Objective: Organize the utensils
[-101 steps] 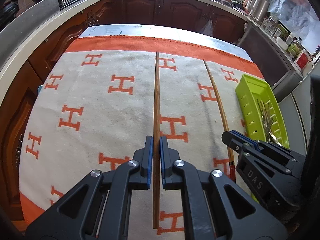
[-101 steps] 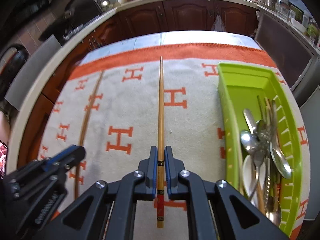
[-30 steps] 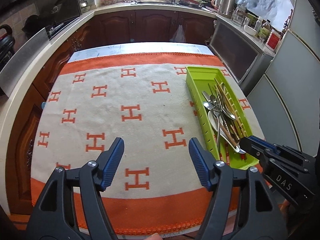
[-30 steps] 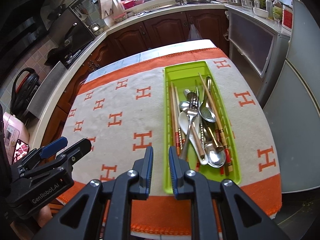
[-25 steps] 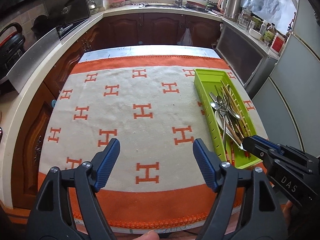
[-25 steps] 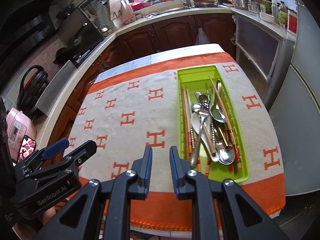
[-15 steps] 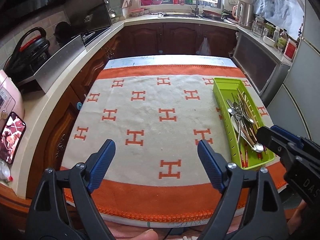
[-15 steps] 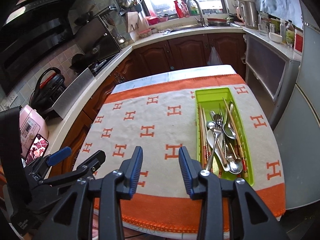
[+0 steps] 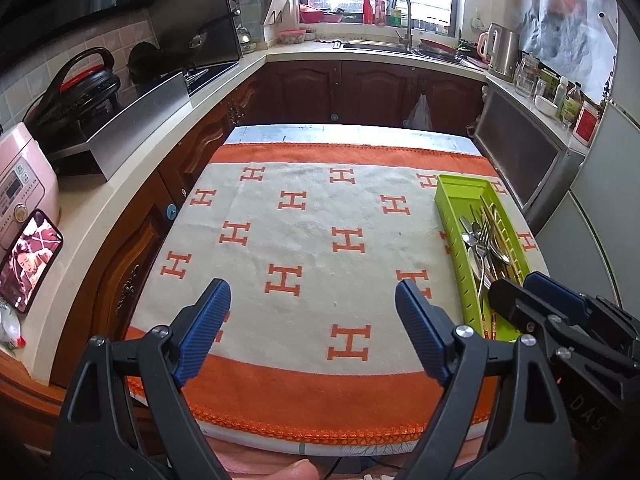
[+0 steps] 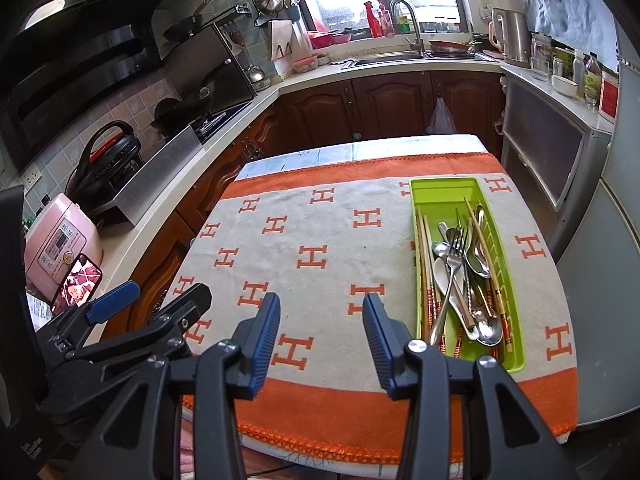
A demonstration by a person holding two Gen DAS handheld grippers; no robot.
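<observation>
Right wrist view: right gripper [image 10: 320, 332] hovering above the tabletop's near edge, jaws spread wide, nothing between them. Left wrist view: left gripper [image 9: 312, 332] likewise raised over the near edge, jaws wide apart and empty. Green tray [image 10: 516, 354] lying lengthwise along the right edge of the tabletop, on the orange-and-cream cloth [image 10: 312, 224]. Inside the tray: chopsticks [image 10: 425, 264] along its left wall, more against the right wall, and between them a fork [image 10: 450, 276] crossing a loose heap of spoons [image 10: 478, 264]. No utensil visible out on the cloth; sorting probably finished or nearly so. Handling, as a judgement: chopsticks light, stiff, thin, prone to rolling, best pinched mid-length; metal cutlery heavier, smooth and slippery, best taken across the flat handle, not the bowl or tines. Tangled pieces likely to drag neighbours along if lifted.
</observation>
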